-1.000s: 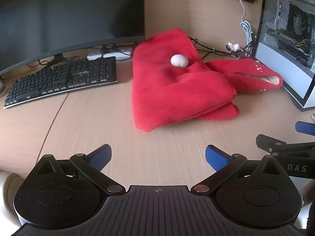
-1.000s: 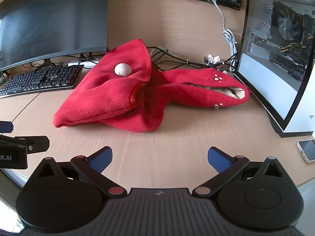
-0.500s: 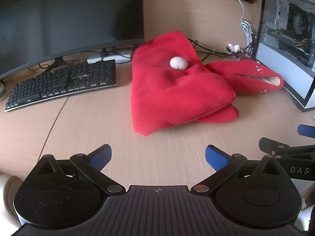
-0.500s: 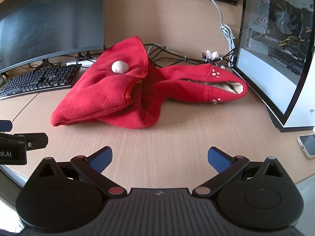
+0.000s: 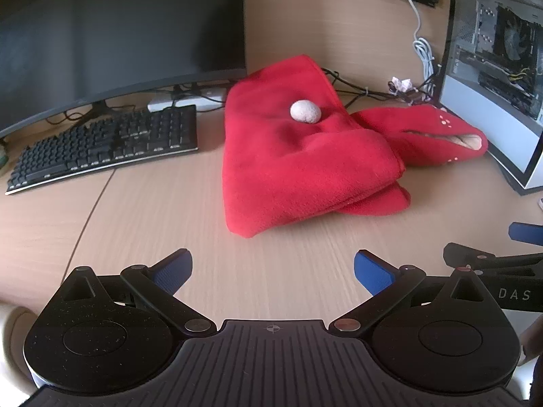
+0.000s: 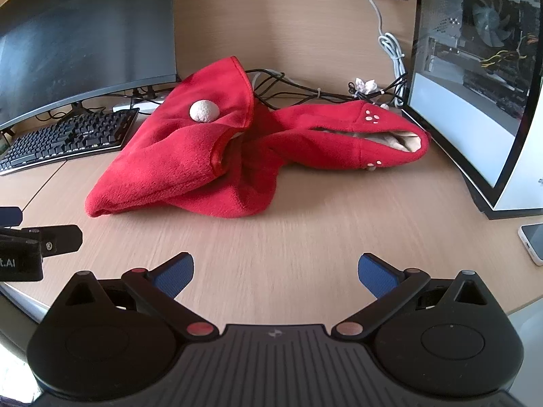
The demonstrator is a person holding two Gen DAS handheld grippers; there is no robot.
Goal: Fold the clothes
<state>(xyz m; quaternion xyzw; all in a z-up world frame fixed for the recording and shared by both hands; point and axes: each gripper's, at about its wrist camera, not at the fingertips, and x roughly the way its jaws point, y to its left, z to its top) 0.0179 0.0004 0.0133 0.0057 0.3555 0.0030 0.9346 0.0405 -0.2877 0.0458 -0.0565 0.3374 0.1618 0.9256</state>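
Crumpled red fleece garment (image 5: 298, 169) with white pompom (image 5: 305, 111), on desk (image 5: 169, 217)

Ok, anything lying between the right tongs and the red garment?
Nothing. In the right wrist view only bare wooden desk lies between the open right tongs and the red garment. The phone sits off to the right.

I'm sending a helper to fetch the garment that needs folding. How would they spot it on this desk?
Look at the light wooden desk, between the curved black monitor and the glass-sided computer case. The red fleece garment lies crumpled there, right of the black keyboard. It is the only soft red thing, with a white pompom on top and a cream lining showing.
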